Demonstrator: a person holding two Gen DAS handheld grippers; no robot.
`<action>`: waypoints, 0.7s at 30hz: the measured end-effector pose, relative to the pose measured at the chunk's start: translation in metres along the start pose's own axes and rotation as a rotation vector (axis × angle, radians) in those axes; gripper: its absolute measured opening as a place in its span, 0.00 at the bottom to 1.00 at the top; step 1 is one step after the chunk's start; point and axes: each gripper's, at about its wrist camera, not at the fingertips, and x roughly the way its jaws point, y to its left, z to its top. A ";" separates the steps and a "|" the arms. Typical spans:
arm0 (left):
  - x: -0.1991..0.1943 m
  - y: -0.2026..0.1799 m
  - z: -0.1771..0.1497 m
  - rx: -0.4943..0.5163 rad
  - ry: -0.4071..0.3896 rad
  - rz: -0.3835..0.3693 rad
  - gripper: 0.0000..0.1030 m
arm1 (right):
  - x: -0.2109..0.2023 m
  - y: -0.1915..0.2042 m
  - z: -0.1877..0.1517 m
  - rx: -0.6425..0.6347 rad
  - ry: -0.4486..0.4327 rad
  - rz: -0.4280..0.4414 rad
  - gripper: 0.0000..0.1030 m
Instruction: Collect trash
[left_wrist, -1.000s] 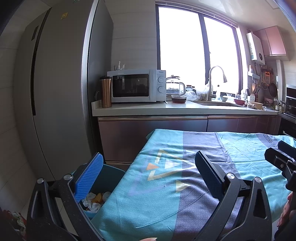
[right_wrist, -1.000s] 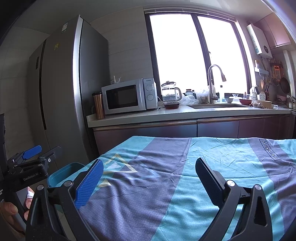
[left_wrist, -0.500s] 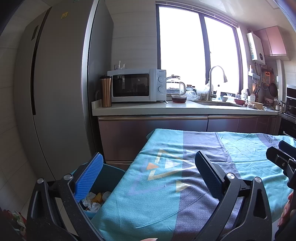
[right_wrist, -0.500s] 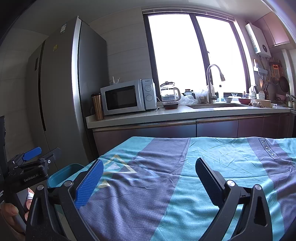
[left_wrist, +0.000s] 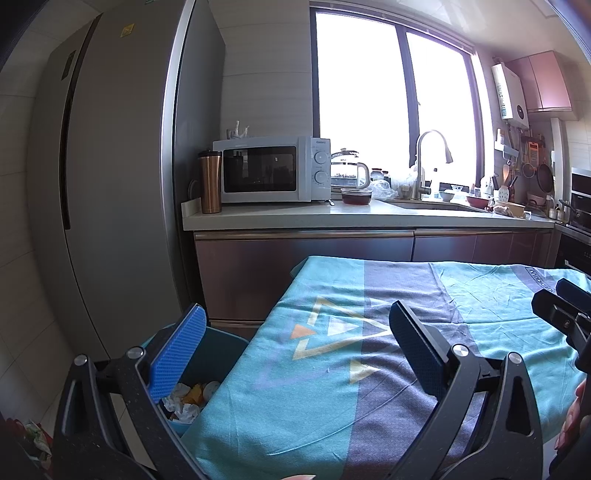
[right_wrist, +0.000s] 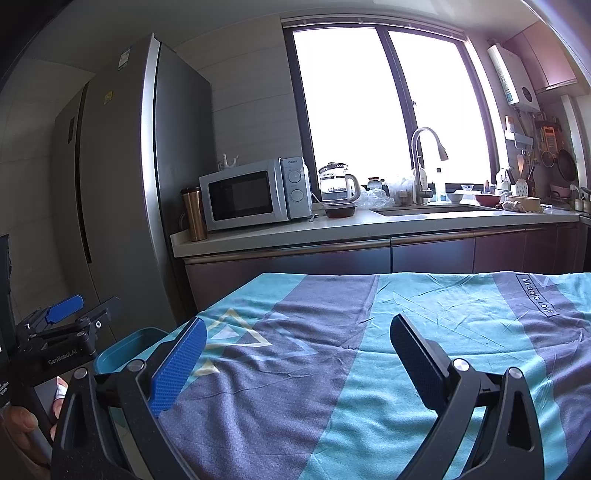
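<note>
Left wrist view looks down into the teal bin (left_wrist: 218, 354) beside the table, and there's the trash (left_wrist: 184, 400), crumpled paper and scraps, lying inside; the right wrist view catches only the bin's rim. Left gripper (left_wrist: 291, 343) hangs with jaws spread wide and empty, half over the bin, half over the striped teal tablecloth (left_wrist: 332, 387). Right gripper (right_wrist: 295, 354) gapes empty above the cloth. Behind: fridge (right_wrist: 122, 177), microwave (left_wrist: 273, 170), copper tumbler (left_wrist: 210, 182), sink faucet (right_wrist: 424, 162), bright window.
</note>
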 end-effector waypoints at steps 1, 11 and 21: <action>0.000 0.000 -0.001 -0.001 0.001 0.000 0.95 | 0.000 0.000 0.000 -0.001 0.000 -0.001 0.94; 0.001 -0.002 0.000 0.000 0.001 -0.003 0.95 | -0.002 0.000 0.002 0.000 -0.004 -0.001 0.94; 0.001 -0.003 0.000 0.000 0.003 -0.003 0.95 | -0.001 0.001 0.004 -0.003 -0.001 -0.001 0.94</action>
